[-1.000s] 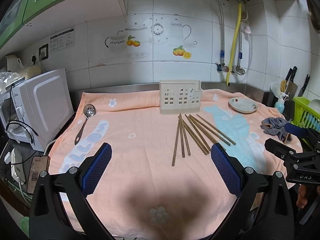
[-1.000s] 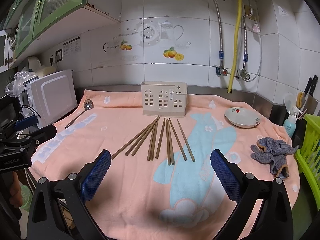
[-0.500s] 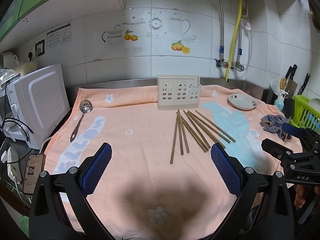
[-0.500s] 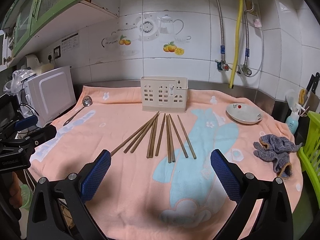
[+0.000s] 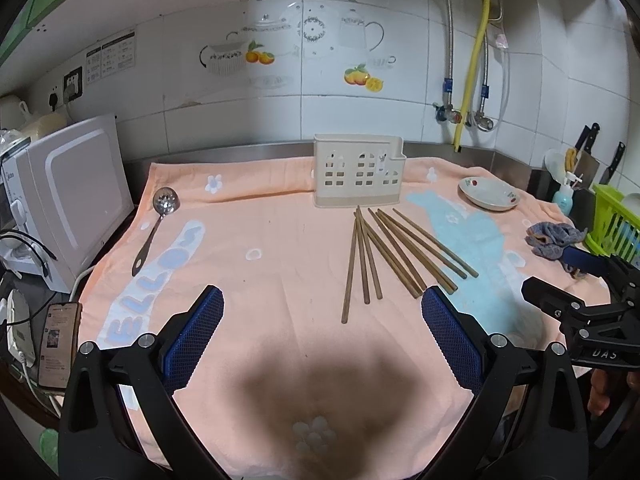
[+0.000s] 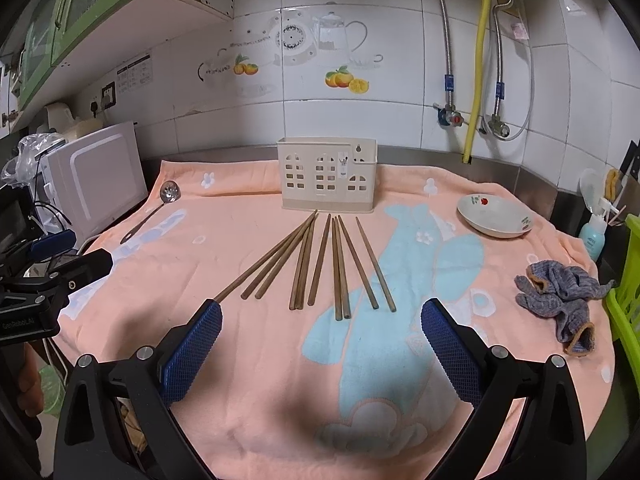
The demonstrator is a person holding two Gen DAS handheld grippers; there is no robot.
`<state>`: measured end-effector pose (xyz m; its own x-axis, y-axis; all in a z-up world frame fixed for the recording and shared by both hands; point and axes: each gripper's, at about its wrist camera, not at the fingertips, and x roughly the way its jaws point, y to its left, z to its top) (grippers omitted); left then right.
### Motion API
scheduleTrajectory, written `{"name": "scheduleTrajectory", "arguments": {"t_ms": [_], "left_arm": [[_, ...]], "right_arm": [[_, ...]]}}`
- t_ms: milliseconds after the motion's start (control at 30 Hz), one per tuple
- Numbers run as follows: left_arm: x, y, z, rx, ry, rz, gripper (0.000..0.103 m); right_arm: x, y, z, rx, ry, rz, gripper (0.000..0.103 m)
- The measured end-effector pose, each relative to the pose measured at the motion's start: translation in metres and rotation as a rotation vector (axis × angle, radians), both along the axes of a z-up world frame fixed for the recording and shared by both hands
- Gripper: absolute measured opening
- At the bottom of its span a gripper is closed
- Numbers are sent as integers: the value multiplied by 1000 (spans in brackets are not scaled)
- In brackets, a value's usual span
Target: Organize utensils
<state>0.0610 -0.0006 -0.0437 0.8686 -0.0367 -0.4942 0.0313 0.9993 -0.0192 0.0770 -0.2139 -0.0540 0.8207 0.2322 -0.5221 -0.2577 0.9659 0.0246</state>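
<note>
Several brown chopsticks (image 5: 384, 256) (image 6: 320, 264) lie fanned out on the peach towel, in front of a beige slotted utensil holder (image 5: 358, 176) (image 6: 327, 174) that stands upright at the back. A metal slotted spoon (image 5: 154, 232) (image 6: 154, 212) lies at the far left of the towel. My left gripper (image 5: 320, 332) is open and empty, above the towel's near edge, short of the chopsticks. My right gripper (image 6: 320, 338) is open and empty, just short of the chopstick tips. Each gripper shows at the edge of the other's view.
A white dish (image 6: 494, 220) and a crumpled grey cloth (image 6: 560, 296) lie at the right. A white microwave (image 5: 68, 200) stands at the left, a phone (image 5: 58, 344) beside it. A green rack (image 6: 628, 292) and knives (image 5: 592, 140) are at the far right.
Both grippers have risen and tilted a little, so the scene sits slightly lower and farther in the views. Nothing on the towel has moved.
</note>
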Motion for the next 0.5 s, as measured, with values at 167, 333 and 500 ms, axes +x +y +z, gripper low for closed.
{"name": "scheduleTrajectory", "arguments": {"t_ms": [167,333,500], "left_arm": [[10,-1,-6,-5,24,-5,98],[21,-2,-11,-5,48,-9,98],[32,-1,-19,-15,73,-8,98]], "right_arm": [[8,-1,-6,-2,19,-3,97],[19,-3,-12,1,39,-10,97],[29,-8,-16,3,52,-18,96]]}}
